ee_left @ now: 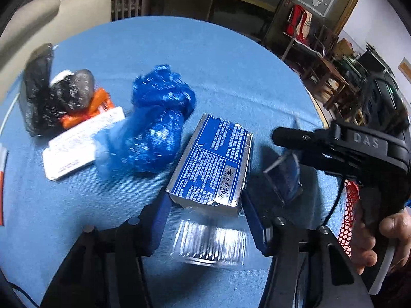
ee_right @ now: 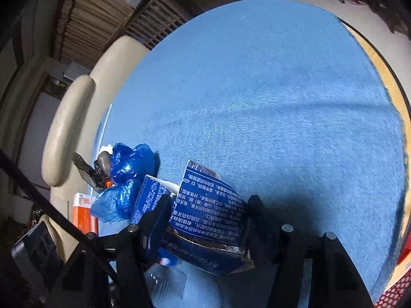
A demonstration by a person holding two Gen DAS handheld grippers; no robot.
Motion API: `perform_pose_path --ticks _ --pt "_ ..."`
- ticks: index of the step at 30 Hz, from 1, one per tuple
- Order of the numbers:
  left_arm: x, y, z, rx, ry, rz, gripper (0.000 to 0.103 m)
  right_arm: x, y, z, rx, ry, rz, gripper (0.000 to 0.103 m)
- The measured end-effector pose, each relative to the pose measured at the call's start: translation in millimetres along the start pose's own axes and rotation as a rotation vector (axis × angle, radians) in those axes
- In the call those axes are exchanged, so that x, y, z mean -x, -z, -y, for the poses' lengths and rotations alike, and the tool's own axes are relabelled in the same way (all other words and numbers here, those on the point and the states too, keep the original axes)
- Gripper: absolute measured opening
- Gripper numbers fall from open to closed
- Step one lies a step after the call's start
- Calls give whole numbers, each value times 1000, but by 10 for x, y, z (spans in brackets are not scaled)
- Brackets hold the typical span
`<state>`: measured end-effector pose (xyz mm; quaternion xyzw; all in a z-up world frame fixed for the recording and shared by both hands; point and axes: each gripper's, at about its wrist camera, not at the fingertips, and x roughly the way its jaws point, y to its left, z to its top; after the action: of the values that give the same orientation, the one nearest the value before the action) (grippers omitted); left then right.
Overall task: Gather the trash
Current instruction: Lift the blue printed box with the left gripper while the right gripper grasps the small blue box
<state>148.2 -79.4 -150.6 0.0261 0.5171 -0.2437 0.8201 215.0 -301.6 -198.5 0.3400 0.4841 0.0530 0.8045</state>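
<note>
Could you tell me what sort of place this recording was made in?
Probably a home's living or dining room: a round table under blue cloth, a cream sofa beside it, wooden chairs behind.

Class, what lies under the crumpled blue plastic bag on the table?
A white printed card pokes out from under the blue plastic bag; its covered end and anything else beneath are hidden.

Carton [ee_left: 209,161] on table [ee_left: 231,64]; crumpled bag [ee_left: 154,120] left of it; plastic cup [ee_left: 209,243] just before it.
</note>
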Motion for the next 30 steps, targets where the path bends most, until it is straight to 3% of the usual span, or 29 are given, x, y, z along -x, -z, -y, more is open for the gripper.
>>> perform_pose_path --ticks 4,6,14,16,18,21,25,30 --pt "193 -3 -38 26 14 48 58 190 80 104 -14 -48 27 60" --pt "300 3 -43 30 20 77 58 307 112 157 -11 -69 40 39" --pt "676 139 -112 61 20 143 58 552 242 236 50 -46 60 38" --pt "791 217 -157 65 10 164 58 647 297 394 32 -58 64 44" --pt "858 263 -168 63 1 180 58 684 360 515 -11 -87 53 66" --pt "983 361 -186 55 -17 202 58 855 466 648 -34 -119 88 76" --pt "1075 472 -187 50 -48 223 58 952 533 732 -79 -96 99 81" --pt "1162 521 -166 52 -54 246 58 747 569 454 -42 -14 54 81"
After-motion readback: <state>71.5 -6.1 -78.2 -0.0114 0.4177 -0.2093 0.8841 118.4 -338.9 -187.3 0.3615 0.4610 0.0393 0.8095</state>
